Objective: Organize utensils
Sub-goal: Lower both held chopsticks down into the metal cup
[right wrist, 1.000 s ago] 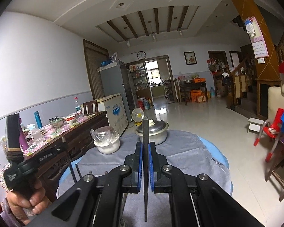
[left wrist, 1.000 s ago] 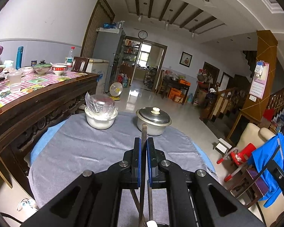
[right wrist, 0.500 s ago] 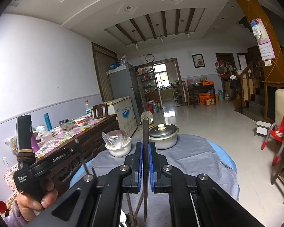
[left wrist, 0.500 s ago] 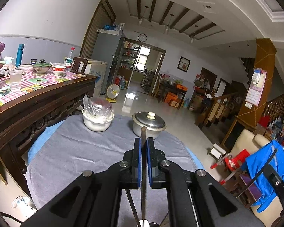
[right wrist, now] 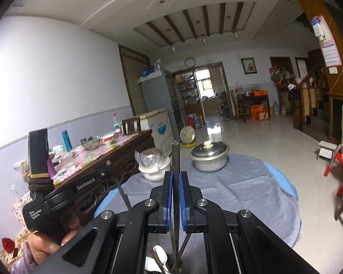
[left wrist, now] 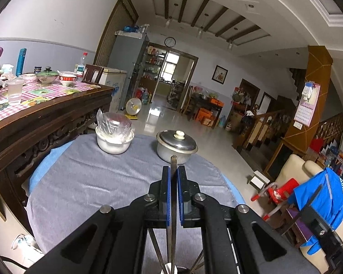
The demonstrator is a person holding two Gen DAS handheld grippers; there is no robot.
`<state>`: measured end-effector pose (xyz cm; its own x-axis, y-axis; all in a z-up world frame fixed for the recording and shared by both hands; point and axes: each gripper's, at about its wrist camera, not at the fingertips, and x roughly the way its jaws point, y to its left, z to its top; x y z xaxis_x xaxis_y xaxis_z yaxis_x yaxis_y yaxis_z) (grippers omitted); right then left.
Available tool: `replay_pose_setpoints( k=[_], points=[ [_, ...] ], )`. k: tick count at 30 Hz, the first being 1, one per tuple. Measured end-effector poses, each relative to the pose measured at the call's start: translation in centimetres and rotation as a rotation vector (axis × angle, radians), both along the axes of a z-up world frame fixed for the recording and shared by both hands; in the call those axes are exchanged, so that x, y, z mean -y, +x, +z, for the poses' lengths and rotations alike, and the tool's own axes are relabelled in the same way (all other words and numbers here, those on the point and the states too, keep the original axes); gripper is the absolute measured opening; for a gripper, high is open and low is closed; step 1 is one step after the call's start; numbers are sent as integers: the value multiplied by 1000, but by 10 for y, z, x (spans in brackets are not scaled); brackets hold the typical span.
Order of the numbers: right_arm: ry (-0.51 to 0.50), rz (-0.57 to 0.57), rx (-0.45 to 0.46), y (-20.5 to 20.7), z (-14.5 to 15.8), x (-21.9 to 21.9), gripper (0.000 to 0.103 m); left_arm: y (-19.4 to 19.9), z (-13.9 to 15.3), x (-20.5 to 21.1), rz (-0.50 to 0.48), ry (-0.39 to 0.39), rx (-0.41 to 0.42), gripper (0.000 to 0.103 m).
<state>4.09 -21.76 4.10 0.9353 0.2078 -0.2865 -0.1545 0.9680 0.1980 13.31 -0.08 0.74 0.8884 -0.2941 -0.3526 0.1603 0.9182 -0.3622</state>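
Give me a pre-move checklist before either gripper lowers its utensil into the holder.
1. Left gripper shut on its metal utensil: ok.
2. Right gripper shut on its dark utensil: ok.
3. Both utensils upright between the pads, not slipping: ok.
4. Utensil holder below the right gripper, spoons already in it: ok, though free room inside: cannot tell.
5. Holder under the left gripper: only a sliver shows at the frame's bottom edge; alignment cannot tell.
6. Lidded pot and wrapped white bowl sit far back on the grey cloth, clear of the path: ok.
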Motion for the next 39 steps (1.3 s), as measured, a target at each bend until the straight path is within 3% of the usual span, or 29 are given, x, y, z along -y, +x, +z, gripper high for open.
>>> replay_pose_setpoints(
  k=[12,23,30,39],
  points=[
    [-26,27,-98,10,-25,-8,7,-4,-15,10,-38,33,-42,6],
    [-45,29,-133,16,-37,-14,7,-12,-26,13,-54,61,-63,6],
    [-30,19,-220,34,-58,-14,7,-13,-36,13,-50,77,-101,7],
    [-41,26,-229,34,-62,-22,7,-17,-40,12,-47,92,-118,7]
  ],
)
